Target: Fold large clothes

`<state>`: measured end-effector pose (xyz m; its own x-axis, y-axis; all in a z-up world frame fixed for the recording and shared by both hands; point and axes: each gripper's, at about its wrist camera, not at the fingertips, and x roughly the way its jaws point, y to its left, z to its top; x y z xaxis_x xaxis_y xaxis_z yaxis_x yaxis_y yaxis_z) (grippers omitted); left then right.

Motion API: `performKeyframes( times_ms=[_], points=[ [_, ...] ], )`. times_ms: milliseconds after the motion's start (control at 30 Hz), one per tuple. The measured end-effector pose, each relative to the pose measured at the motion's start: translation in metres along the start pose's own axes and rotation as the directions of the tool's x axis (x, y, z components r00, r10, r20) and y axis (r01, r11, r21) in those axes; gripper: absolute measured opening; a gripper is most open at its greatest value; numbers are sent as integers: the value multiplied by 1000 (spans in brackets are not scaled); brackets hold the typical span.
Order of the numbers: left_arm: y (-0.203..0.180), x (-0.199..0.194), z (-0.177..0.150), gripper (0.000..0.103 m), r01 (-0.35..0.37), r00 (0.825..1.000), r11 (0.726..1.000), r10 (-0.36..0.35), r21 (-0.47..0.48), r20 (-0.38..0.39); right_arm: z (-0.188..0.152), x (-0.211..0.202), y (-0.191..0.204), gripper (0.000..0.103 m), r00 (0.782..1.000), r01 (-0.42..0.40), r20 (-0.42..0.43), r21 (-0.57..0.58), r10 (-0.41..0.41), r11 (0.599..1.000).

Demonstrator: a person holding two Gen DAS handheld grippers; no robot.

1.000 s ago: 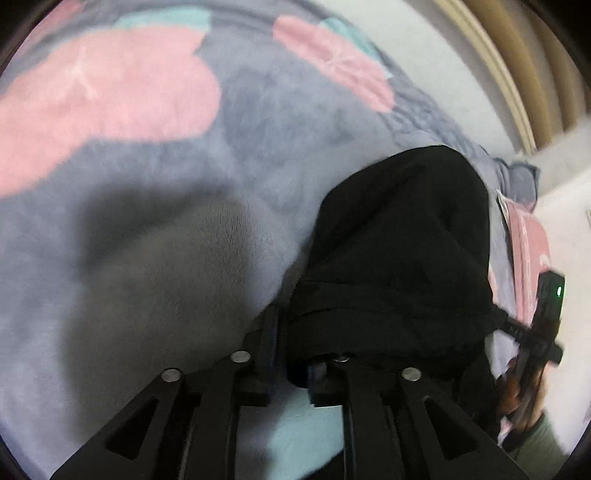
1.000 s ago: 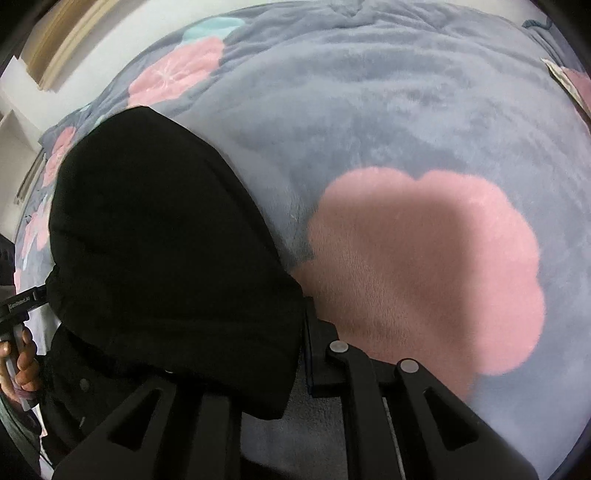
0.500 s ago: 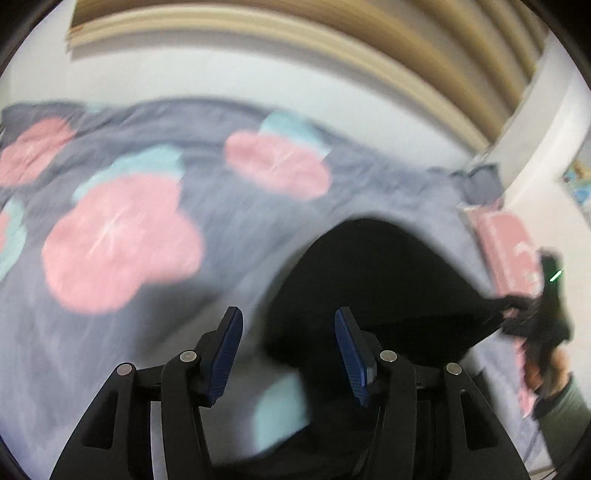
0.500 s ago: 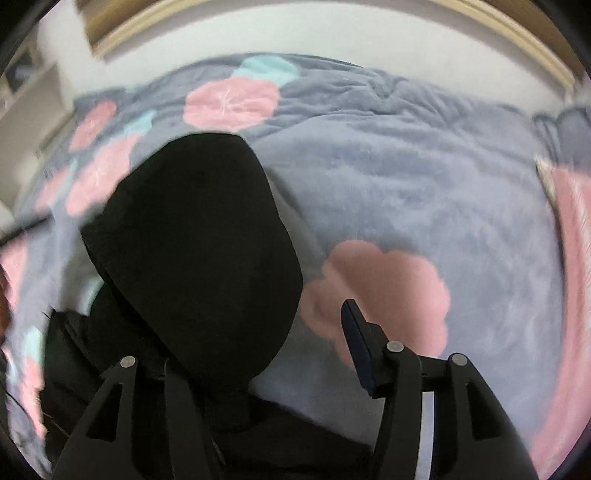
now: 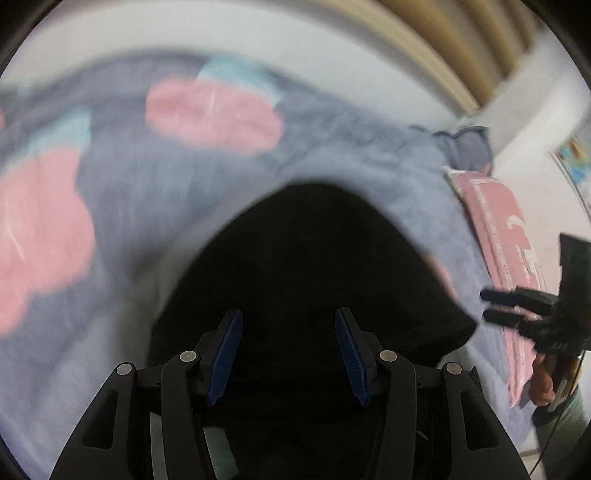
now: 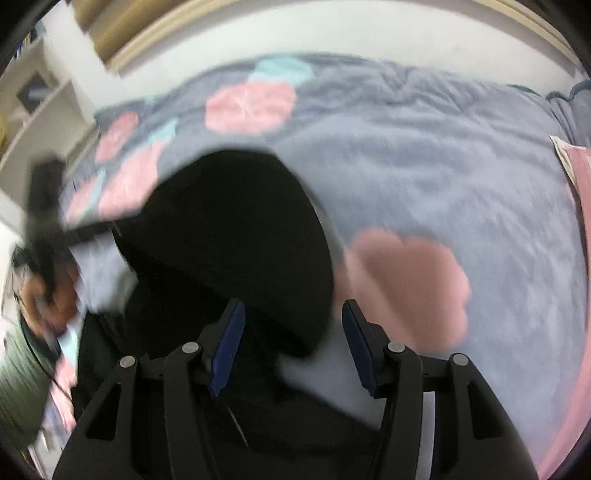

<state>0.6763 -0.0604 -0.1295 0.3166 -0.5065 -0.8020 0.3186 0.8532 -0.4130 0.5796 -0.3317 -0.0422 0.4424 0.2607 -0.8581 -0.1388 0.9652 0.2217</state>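
Note:
A black hooded garment [image 5: 314, 258] lies on the bed, its rounded hood folded flat over the body. My left gripper [image 5: 288, 317] hovers above it, open, with nothing between its blue pads. My right gripper [image 6: 292, 306] is also open and empty, above the garment's [image 6: 229, 229] lower right edge. In the left wrist view the right gripper [image 5: 491, 305] shows at the far right, held by a hand [image 5: 543, 384]. The right wrist view has the left gripper [image 6: 44, 221] as a dark blur at the left edge.
A grey-blue fleece blanket [image 6: 443, 177] with pink and teal flowers covers the bed. A pink cloth [image 5: 498, 236] lies along the bed's right side. A white wall [image 6: 332, 33] with wooden trim runs behind the bed, and shelves [image 6: 33, 107] stand at the far left.
Both grippers were shut on the black garment's edge a second ago. Both have opened, let it go and lifted away, and the garment now lies loose on the blanket.

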Motion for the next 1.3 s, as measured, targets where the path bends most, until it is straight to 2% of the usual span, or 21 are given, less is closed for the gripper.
performKeyframes(
  times_ms=[67,133,233,267,367,467,567,600,667,733,800,867,933,1000,1167,1300],
  points=[
    [13,17,-13,53,-16,999,999,14,-43,-49,6,24,-6,58,1000,-6,-10,11,6,1000],
    [24,31,-26,53,-33,996,997,27,-69,-81,4,57,-1,57,997,28,-65,11,-27,1000],
    [35,36,-33,53,4,999,991,-10,-130,-48,-14,115,-3,57,979,114,-172,16,-109,993],
    [35,37,-33,53,-1,999,990,-6,-138,-47,-18,123,-6,57,979,118,-170,29,-111,993],
    [21,35,-32,53,-59,997,996,56,-73,-48,-12,118,-5,57,979,129,-164,29,-123,991],
    [9,18,-27,53,-92,995,996,92,3,-37,1,92,-7,58,983,114,-147,17,-111,993],
    [-3,-17,-14,53,-36,998,999,35,15,50,22,45,-9,58,999,41,-26,40,-40,998],
    [-5,-27,-10,53,-17,997,1000,15,17,80,32,30,-9,58,999,14,29,46,-15,999],
    [-8,-41,-1,53,14,991,1000,-15,13,132,47,19,-6,58,997,-12,73,42,9,999],
    [-5,-40,8,53,23,990,1000,-23,1,137,59,28,3,58,998,1,62,3,-1,1000],
    [5,-24,10,53,-10,995,1000,13,-24,98,60,49,12,58,999,40,18,-39,-39,998],
    [21,6,5,53,-41,999,997,42,-61,17,56,79,13,58,998,28,-62,-46,-31,999],
    [36,33,-5,53,-78,995,994,72,-82,-73,40,110,14,57,985,68,-156,-53,-76,996],
    [39,41,-12,53,-80,995,994,76,-79,-57,29,123,11,57,985,62,-158,-45,-68,997],
    [27,25,-5,53,-105,994,995,105,-3,-39,29,112,4,57,989,34,-139,-56,-42,998],
    [19,-2,9,54,-53,999,998,53,41,10,37,92,-10,59,991,-24,-135,-72,14,997]
  ],
)
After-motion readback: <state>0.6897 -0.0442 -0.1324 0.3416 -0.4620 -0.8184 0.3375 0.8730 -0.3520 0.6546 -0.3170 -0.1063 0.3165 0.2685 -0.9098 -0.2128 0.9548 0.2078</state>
